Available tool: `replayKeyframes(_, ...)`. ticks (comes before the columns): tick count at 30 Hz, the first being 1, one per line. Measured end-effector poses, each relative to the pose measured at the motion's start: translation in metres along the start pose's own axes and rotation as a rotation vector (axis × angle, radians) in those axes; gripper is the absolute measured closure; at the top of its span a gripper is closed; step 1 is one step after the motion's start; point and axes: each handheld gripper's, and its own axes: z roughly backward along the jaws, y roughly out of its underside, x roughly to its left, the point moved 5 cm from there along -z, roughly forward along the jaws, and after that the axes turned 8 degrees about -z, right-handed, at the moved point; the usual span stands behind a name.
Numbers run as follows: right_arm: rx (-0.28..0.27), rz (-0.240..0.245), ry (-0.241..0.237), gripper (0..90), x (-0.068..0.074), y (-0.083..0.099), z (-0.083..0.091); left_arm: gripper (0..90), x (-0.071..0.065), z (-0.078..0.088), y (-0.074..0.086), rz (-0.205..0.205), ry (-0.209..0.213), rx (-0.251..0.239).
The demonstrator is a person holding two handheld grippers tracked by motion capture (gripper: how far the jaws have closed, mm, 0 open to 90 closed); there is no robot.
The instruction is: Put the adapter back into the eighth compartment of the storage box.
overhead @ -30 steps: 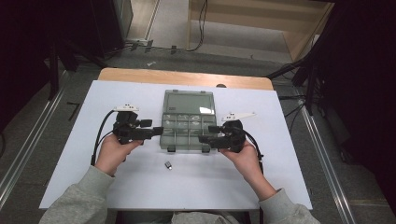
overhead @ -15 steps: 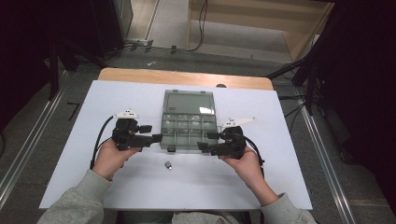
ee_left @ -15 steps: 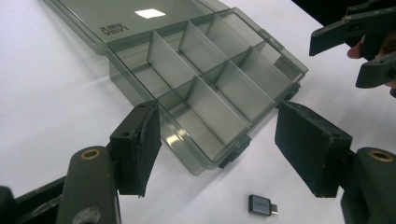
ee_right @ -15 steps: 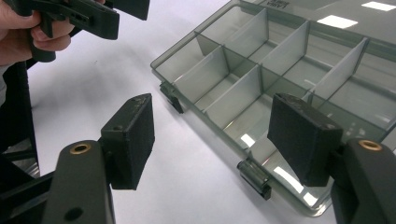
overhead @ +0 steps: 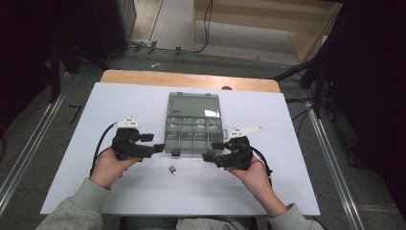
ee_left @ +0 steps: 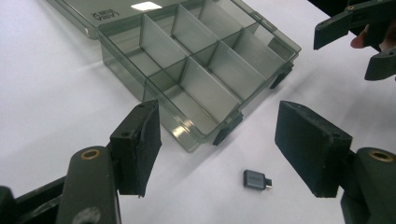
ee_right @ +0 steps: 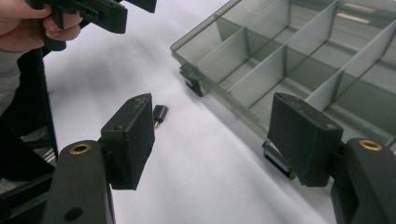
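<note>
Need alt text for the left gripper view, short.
Open left gripper hovers over a white table, a small dark adapter lying between its jaws. Behind it sits an open, empty compartment box.

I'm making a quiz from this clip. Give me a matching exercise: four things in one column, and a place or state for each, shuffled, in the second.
Things:
1. compartment box
2. small adapter
3. left gripper
4. right gripper

Places or states:
A. lies loose on the white table, in front of the box
B. open, at the box's near right corner
C. lid folded back, compartments look empty
D. open, at the box's near left corner

Pairs: 1-C, 2-A, 3-D, 4-B
</note>
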Motion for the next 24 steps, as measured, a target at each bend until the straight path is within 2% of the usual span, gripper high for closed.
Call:
replayKeyframes(12,0.026,0.012,-0.012,29.7,0.009,0.012,-0.003,31.9,-0.005,0.005,0.014,-0.004,0.021,0.007)
replayKeyframes(24,0.051,0.035,-0.022,29.7,0.015,0.013,-0.013,31.9,-0.008,0.011,0.027,0.004,0.029,0.010)
